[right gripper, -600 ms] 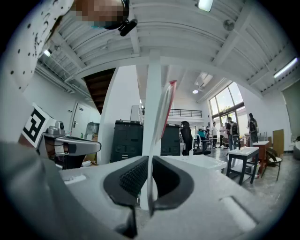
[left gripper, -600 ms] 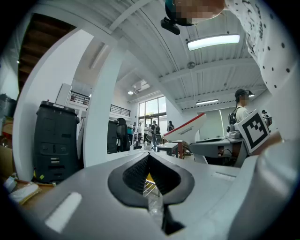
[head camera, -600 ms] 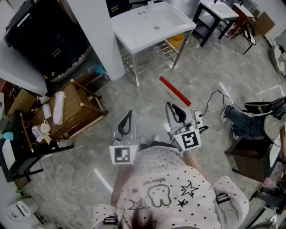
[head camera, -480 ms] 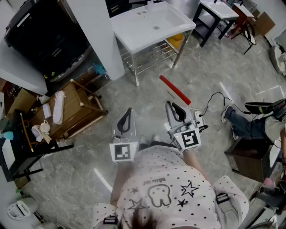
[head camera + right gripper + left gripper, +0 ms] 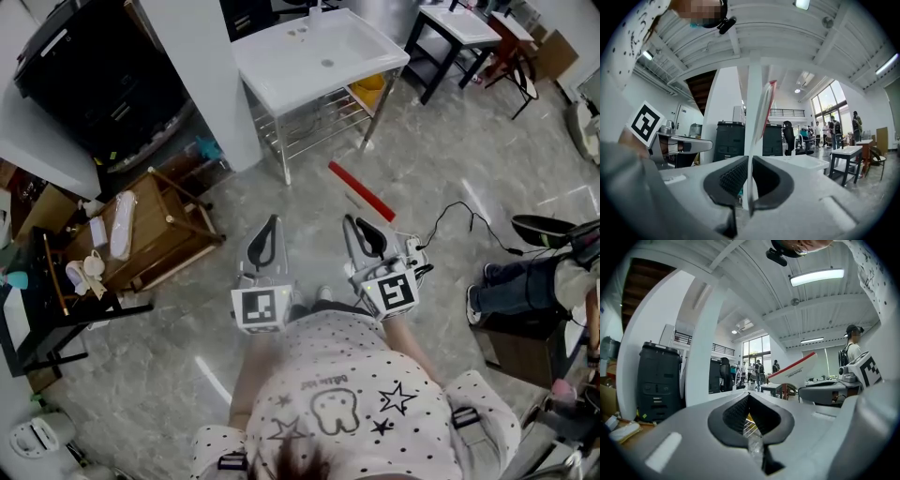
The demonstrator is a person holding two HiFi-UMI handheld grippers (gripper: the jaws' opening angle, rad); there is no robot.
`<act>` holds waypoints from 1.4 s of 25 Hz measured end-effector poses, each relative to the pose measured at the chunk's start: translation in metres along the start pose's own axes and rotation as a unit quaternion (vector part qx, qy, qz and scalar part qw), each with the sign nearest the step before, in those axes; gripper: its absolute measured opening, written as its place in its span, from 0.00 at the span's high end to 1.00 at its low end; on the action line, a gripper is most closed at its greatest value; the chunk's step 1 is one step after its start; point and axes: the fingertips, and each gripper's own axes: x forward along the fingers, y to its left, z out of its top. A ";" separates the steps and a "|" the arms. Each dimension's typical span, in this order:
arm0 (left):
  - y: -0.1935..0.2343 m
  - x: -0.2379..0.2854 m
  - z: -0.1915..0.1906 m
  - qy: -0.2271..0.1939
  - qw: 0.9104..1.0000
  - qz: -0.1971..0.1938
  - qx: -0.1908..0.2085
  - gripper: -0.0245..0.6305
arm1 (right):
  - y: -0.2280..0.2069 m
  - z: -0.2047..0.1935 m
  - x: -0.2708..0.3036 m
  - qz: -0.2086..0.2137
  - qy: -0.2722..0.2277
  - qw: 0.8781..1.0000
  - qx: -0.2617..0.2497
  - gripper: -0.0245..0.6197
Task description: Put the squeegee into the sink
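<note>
- Squeegee [image 5: 362, 191] is pinched in the right gripper [image 5: 356, 225], with its blade ahead of the jaws, probably for carrying.
- The left gripper [image 5: 271, 223] is pressed together, empty, just beside.
- The sink [image 5: 281, 86] is seen well ahead.

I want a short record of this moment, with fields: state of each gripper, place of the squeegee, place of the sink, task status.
right gripper: shut on the squeegee
left gripper: shut, holds nothing
squeegee: off the floor, reaching forward from the right gripper
sink: white, on a metal frame, ahead of both grippers
task status: squeegee not yet in the sink
</note>
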 end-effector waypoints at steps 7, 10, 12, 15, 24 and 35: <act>-0.018 0.006 0.009 -0.003 1.000 -0.002 -0.006 0.97 | -0.012 0.011 -0.011 0.033 -0.035 0.998 0.044 0.93; -0.027 0.006 0.007 -0.008 1.000 0.000 -0.001 0.97 | -0.017 0.006 -0.015 0.043 -0.025 0.998 0.038 0.93; -0.032 0.006 0.004 -0.011 1.000 0.000 -0.003 0.97 | -0.021 0.005 -0.016 0.047 -0.020 0.998 0.030 0.93; -0.041 0.010 0.000 -0.010 1.000 -0.001 -0.008 0.97 | -0.029 -0.003 -0.016 0.041 0.000 0.999 0.030 0.93; -0.025 0.036 -0.003 -0.003 1.000 -0.016 -0.023 0.97 | -0.035 -0.014 0.015 0.029 0.019 0.999 0.039 0.93; 0.024 0.088 0.016 0.002 0.999 -0.036 -0.026 0.97 | -0.041 -0.002 0.085 0.015 0.018 0.999 0.039 0.93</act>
